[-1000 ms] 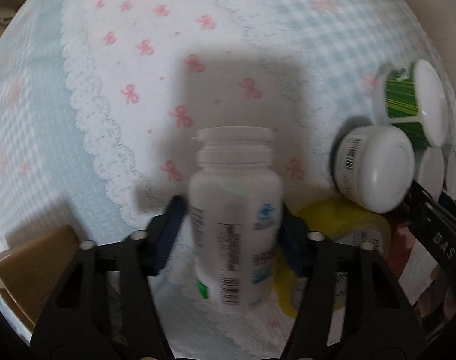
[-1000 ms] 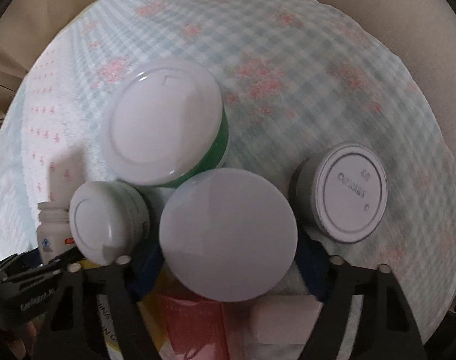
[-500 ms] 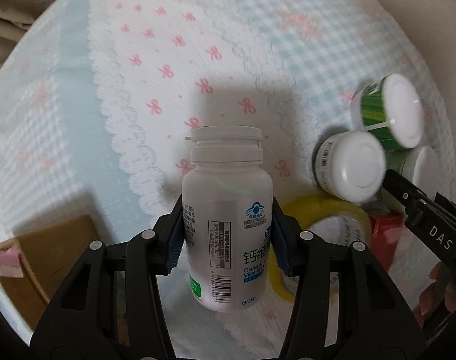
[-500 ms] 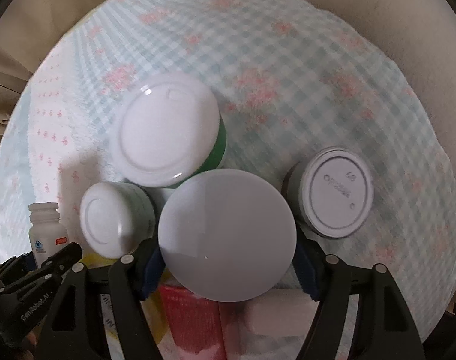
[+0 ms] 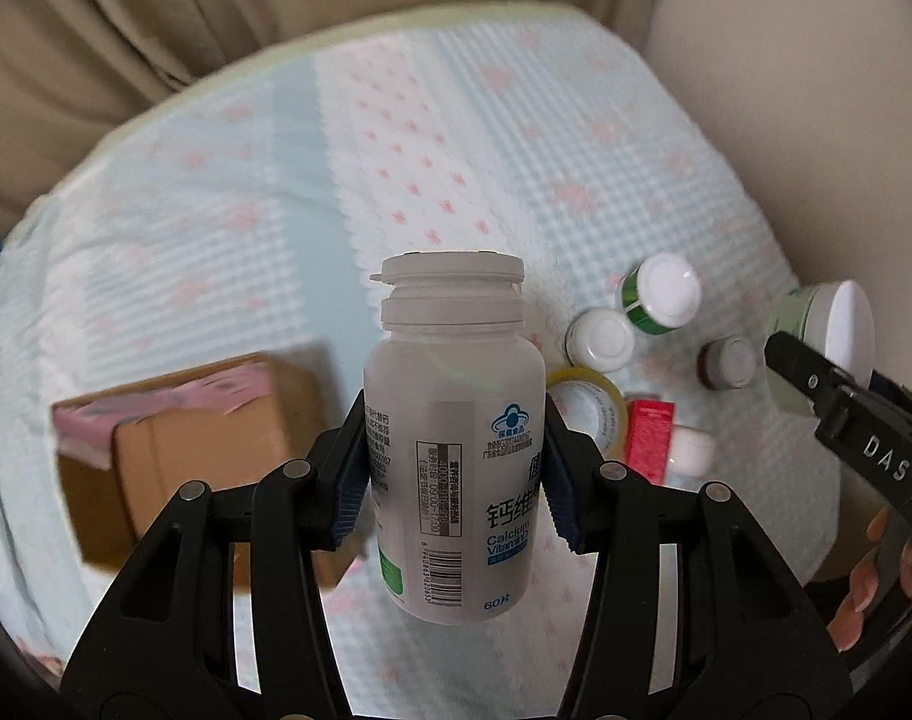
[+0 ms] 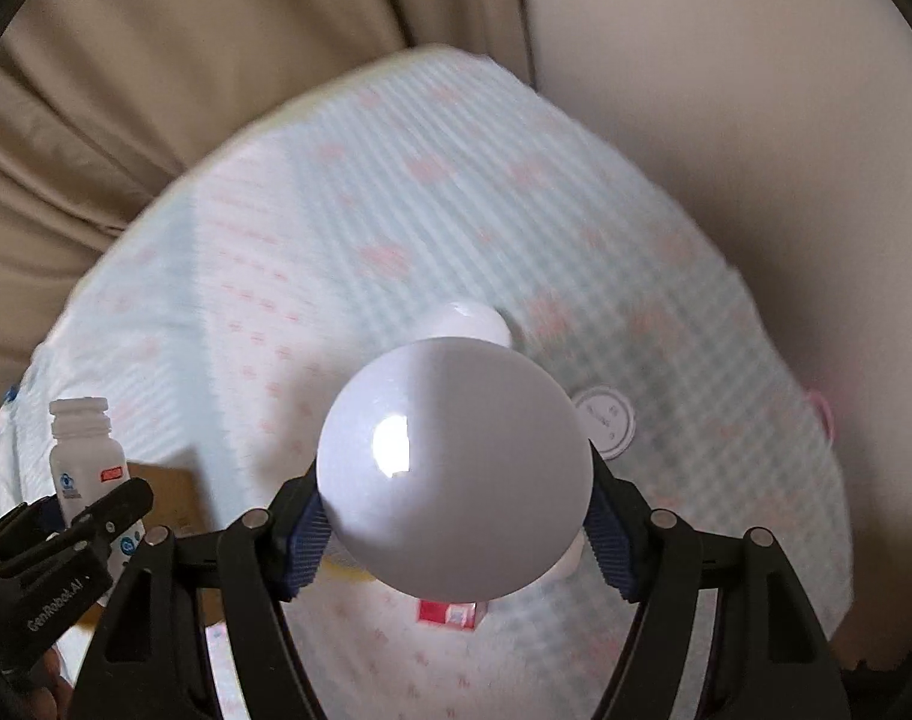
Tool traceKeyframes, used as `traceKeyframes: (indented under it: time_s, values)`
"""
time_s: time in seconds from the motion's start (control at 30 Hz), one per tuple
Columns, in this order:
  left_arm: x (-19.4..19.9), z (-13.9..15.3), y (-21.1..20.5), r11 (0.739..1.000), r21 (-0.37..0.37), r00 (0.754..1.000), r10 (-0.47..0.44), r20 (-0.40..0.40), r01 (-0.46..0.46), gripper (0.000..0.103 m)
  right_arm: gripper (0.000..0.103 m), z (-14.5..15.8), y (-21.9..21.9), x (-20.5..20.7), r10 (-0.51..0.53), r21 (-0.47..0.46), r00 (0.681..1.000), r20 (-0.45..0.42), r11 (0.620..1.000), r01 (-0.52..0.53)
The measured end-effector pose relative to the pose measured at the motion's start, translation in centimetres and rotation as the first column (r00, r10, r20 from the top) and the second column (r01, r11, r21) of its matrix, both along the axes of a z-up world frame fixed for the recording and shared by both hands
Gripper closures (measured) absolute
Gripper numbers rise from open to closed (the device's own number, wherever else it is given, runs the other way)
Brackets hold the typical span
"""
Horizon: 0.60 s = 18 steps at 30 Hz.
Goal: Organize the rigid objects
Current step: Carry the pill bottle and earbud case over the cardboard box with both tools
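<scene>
A white pill bottle (image 5: 453, 420) with a flip cap and printed label hangs upright above the bed, and my left gripper (image 5: 456, 477) is shut on its body with the blue pads on both sides. In the right wrist view a round jar with a wide white lid (image 6: 453, 468) fills the middle, and my right gripper (image 6: 456, 540) is shut on it. The same jar (image 5: 834, 324) shows pale green at the right edge of the left wrist view. Both held things are well clear of the checked bedspread (image 5: 666, 180).
On the bedspread lie a green-labelled bottle (image 5: 660, 294), a small white-lidded jar (image 5: 600, 339), a grey-lidded brown jar (image 5: 729, 360), a yellow tape roll (image 5: 588, 402) and a red box (image 5: 648, 432). A cardboard box (image 5: 216, 438) sits at the left. Beige curtains (image 5: 156, 30) hang behind.
Both grippers have risen with the bottle and the jar in them. The things left on the bedspread look smaller and farther off. The cardboard box and curtains have come into view.
</scene>
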<state>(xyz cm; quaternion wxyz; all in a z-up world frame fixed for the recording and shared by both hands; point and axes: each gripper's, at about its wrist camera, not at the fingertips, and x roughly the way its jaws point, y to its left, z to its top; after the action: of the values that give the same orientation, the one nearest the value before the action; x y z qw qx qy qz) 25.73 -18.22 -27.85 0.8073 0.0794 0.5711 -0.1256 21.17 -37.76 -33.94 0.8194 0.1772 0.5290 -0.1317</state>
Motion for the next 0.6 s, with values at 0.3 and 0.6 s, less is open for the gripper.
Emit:
traceKeyframes:
  time_s: [0.3, 0.6]
  values:
    - [-2.9, 7.1, 9.2, 0.994, -0.052, 0.989, 0.100, 0.106, -0.095, 0.057, 0.034, 9.7, 8.0, -0.6, 0.175, -0.086, 0.974, 0.146, 0.983, -0.163]
    - [-3.1, 8.1, 21.7, 0.989, -0.082, 0.985, 0.129, 0.118, -0.120, 0.057, 0.034, 12.9, 19.5, -0.3, 0.270, -0.104, 0.944, 0.189, 0.962, -0.254]
